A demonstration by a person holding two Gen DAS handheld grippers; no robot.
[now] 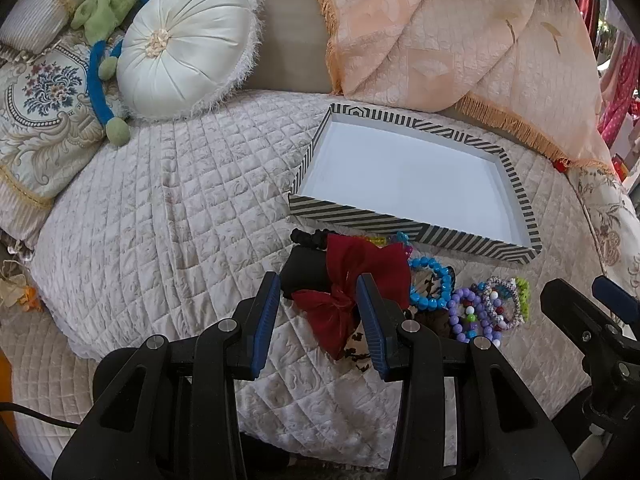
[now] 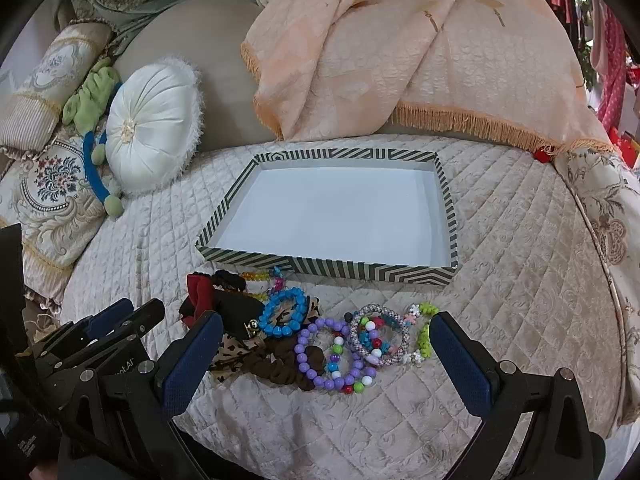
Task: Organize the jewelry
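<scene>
On the quilted bed (image 2: 500, 320), the tray (image 2: 328, 270) is set centrally. The pile of bracelets (image 2: 340, 344) and scrunchies (image 2: 292, 368) is laid just before it. The round cushion (image 2: 152, 128) is placed behind and left of the tray, the fringed throw (image 2: 400, 60) behind it.

Both the left gripper (image 1: 318, 284) and the right gripper (image 2: 326, 334) show chunky black plastic frames, ribbed dark-blue finger pads (image 1: 266, 320), round silver screws, and a black cable trailing left.
</scene>
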